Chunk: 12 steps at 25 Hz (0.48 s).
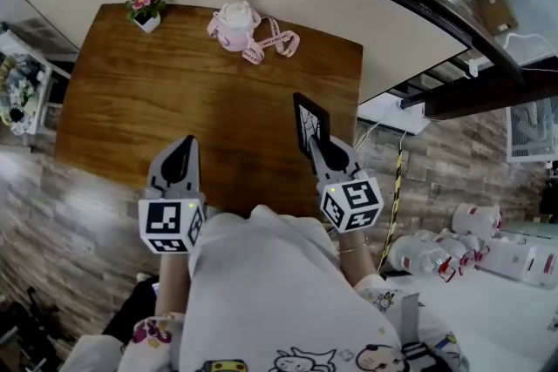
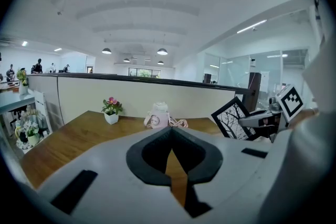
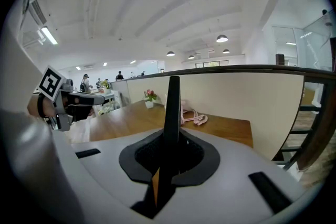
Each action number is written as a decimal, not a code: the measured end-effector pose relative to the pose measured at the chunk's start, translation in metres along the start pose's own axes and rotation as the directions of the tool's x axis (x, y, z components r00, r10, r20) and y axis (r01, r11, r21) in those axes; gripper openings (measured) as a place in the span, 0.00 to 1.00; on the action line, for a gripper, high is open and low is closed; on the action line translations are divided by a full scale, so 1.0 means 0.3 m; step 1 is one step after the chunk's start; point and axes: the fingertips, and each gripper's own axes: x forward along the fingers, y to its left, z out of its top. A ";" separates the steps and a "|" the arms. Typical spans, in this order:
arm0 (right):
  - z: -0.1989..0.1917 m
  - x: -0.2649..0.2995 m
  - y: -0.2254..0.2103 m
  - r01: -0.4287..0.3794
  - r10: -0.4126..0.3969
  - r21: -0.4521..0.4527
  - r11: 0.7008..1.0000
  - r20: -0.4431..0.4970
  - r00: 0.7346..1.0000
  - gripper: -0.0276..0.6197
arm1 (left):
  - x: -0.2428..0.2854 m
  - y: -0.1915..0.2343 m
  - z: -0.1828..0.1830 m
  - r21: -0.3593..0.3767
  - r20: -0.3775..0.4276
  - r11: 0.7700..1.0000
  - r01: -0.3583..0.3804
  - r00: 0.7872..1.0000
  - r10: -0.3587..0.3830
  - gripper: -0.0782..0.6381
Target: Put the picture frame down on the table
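Picture frame (image 1: 310, 123) hangs over the counter (image 1: 157, 91) at its near right part, pinched edge-on in the right tool (image 1: 317, 145). Lower it gently onto bare wood before releasing; the left tool (image 1: 180, 154) is pressed together and empty.

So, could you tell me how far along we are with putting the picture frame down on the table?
Done: the picture frame is picked up. In hand: the right tool is clamped on its edge, holding it upright over the near right part of the table; the left tool is shut and empty. Left: lowering the frame onto the wood and letting go.
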 end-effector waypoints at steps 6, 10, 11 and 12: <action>-0.005 -0.048 -0.031 0.067 -0.068 0.031 0.997 0.011 0.998 0.08 | 0.063 -0.043 0.035 0.036 -0.003 0.996 0.078 0.997 -0.078 0.11; -0.006 -0.070 -0.036 0.116 -0.117 0.055 0.992 0.017 0.993 0.08 | 0.099 -0.071 0.056 0.061 -0.007 0.988 0.143 0.990 -0.142 0.11; -0.006 -0.077 -0.036 0.130 -0.131 0.062 0.990 0.016 0.991 0.08 | 0.105 -0.079 0.060 0.068 -0.010 0.985 0.161 0.987 -0.160 0.11; -0.007 -0.084 -0.035 0.144 -0.146 0.069 0.987 0.015 0.989 0.08 | 0.111 -0.087 0.062 0.074 -0.017 0.981 0.179 0.984 -0.178 0.11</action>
